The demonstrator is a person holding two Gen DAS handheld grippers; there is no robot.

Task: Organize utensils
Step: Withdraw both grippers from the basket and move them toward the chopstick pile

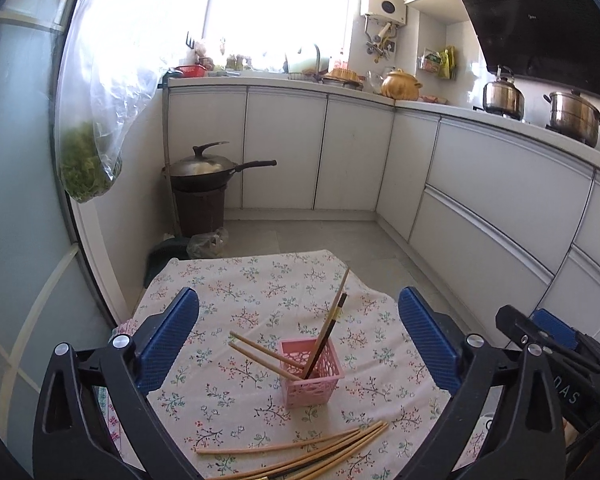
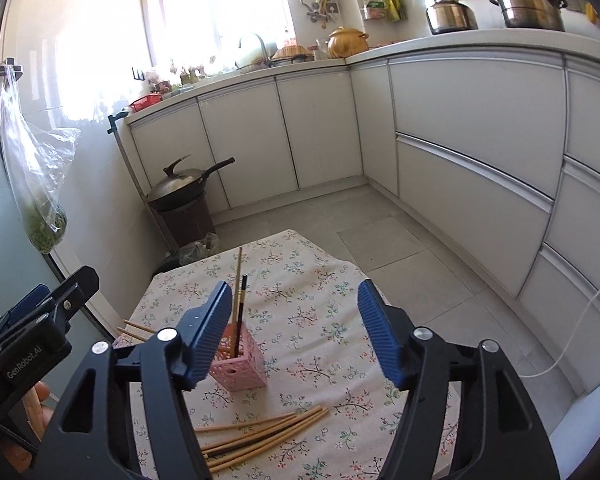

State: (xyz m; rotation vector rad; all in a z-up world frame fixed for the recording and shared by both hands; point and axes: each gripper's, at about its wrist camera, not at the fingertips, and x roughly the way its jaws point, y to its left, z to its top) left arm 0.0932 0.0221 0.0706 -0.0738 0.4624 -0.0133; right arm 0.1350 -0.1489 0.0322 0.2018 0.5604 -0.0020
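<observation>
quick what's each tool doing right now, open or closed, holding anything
Left tool: open, holding nothing, above the pink basket.
Right tool: open, holding nothing, above the table near the loose chopsticks.

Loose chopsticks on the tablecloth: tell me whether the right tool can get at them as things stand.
Probably yes. The right tool is open and empty, and the loose chopsticks lie bare on the tablecloth just below it. The pink basket stands beyond them, out of the way.
</observation>
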